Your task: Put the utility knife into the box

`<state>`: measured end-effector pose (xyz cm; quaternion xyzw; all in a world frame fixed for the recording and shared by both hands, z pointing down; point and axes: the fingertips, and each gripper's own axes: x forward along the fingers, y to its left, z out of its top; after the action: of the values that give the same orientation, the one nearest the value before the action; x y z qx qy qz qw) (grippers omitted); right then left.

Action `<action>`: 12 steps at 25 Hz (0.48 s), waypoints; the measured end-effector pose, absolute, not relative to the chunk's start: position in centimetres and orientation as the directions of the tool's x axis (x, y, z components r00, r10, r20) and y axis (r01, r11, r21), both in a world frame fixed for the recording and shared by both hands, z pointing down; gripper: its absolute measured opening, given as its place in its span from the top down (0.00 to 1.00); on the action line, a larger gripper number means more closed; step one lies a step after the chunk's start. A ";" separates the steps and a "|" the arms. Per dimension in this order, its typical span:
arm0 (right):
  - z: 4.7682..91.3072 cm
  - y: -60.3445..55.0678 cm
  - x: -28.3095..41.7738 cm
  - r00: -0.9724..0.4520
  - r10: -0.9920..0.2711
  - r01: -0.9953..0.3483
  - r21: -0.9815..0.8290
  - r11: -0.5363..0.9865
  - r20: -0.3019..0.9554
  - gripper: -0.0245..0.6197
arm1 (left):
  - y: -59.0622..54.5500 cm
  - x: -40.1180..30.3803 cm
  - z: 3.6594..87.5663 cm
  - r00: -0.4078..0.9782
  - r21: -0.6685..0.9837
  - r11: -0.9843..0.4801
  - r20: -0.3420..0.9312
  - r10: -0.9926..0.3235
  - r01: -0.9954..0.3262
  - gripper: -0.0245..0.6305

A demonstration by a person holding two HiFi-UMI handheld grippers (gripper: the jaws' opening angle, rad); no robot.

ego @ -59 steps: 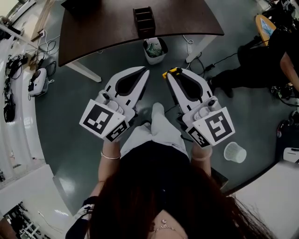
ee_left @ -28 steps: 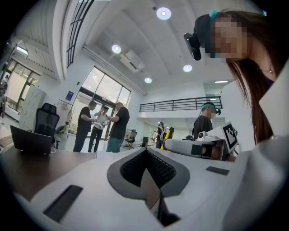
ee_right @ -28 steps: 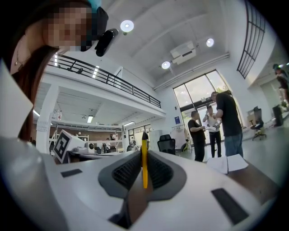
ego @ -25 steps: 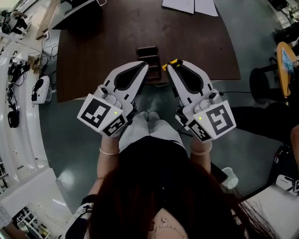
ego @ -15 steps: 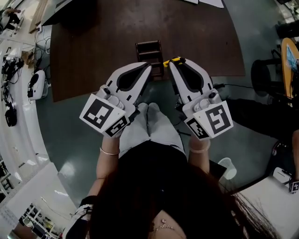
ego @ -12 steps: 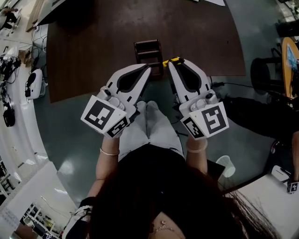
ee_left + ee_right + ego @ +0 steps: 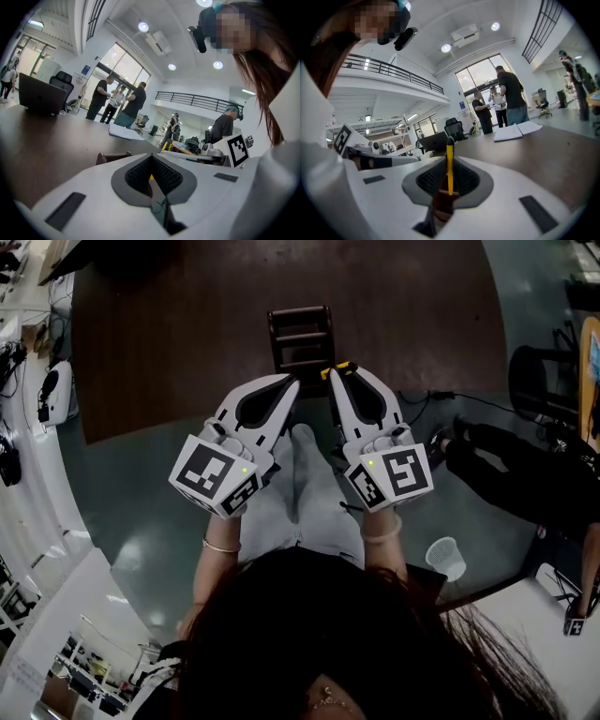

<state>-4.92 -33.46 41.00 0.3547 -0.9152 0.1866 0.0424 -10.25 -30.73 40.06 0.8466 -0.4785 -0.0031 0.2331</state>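
Note:
The box (image 7: 302,337) is a dark brown open organiser with compartments, standing near the front edge of the dark table (image 7: 169,324). My right gripper (image 7: 331,382) is shut on the yellow utility knife (image 7: 338,368), whose tip sticks out just at the box's near right corner. In the right gripper view the knife (image 7: 449,168) stands as a thin yellow strip between the closed jaws of my right gripper (image 7: 449,161). My left gripper (image 7: 293,383) is shut with nothing in it, beside the right one. In the left gripper view, the left gripper (image 7: 151,158) has the box (image 7: 111,157) just beyond its tip.
A paper cup (image 7: 444,557) sits on the floor at the right. Another person's dark legs (image 7: 525,474) and a stool (image 7: 539,376) are beyond it. A laptop (image 7: 40,96) and papers (image 7: 124,132) lie far back on the table. Several people stand behind.
The table and box have come closer to me. Both gripper tips now sit at the box's near edge instead of over the floor. The right gripper still holds the knife.

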 end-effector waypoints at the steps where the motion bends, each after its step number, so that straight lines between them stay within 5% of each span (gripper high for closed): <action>1: 41.7 -33.4 -5.3 -0.744 -0.630 -0.667 -0.314 0.676 0.223 0.88 | -30.7 -10.5 40.6 0.541 0.405 -0.428 0.223 -0.811 -0.808 0.96; 12: 47.8 -32.2 -7.2 -0.750 -0.582 -0.661 -0.339 0.669 0.313 0.88 | -30.8 -10.4 44.6 0.535 0.458 -0.387 0.253 -0.806 -0.800 0.96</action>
<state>-7.24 -32.15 47.82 0.3417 -0.9092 0.2202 0.0894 -10.42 -30.80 44.55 0.8327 -0.4822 -0.0054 0.2721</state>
